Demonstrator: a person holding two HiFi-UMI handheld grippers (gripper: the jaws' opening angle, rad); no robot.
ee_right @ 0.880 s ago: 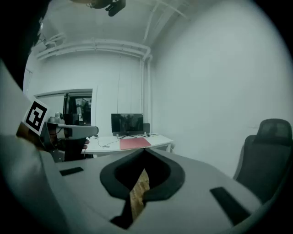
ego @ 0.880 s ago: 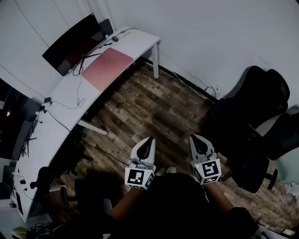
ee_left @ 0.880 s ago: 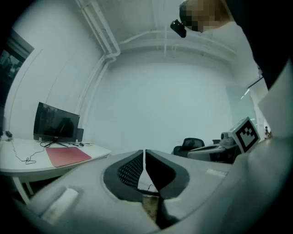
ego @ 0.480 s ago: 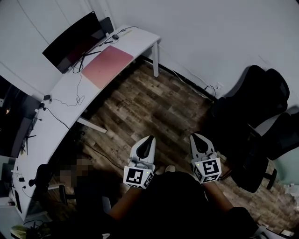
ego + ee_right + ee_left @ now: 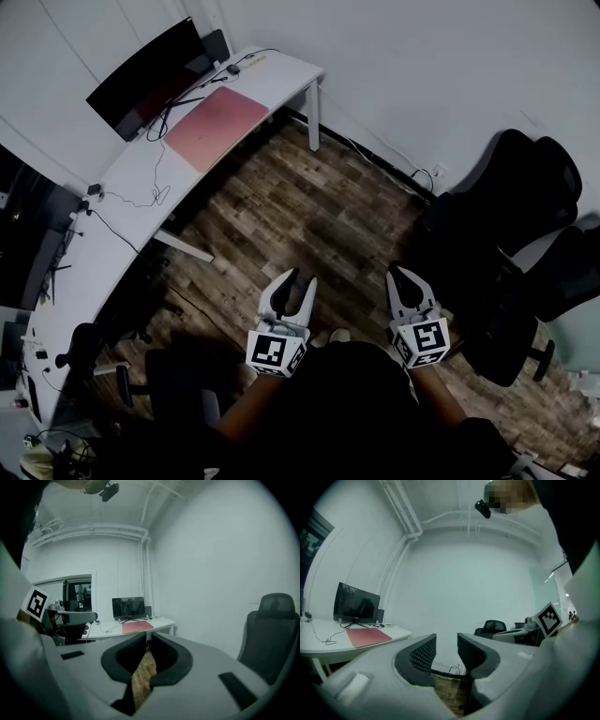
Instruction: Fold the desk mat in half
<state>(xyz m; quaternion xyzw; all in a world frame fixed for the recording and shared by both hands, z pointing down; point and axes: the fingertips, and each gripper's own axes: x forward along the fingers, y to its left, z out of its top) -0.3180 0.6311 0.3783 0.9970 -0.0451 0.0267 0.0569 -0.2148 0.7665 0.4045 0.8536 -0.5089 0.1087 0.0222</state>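
At eleven o'clock on the worktop (image 5: 131,192), the mat (image 5: 217,127) is lying flat and unfolded, well apart from the slightly parted left tool (image 5: 298,277) and the closed right tool (image 5: 399,271), both holding nothing, so the whole fold is awaiting doing.

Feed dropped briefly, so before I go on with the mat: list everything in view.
desk mat: one, pink, flat on the desk by the monitor
desk: one, white, along the left wall
monitor: one, black, on the desk's far end
cables: several, dark, on the desk
office chairs: at least two, black, at right
floor: one, brown wood planks, underfoot
left gripper: one, white, jaws apart, empty, away from the desk
right gripper: one, white, jaws together, empty
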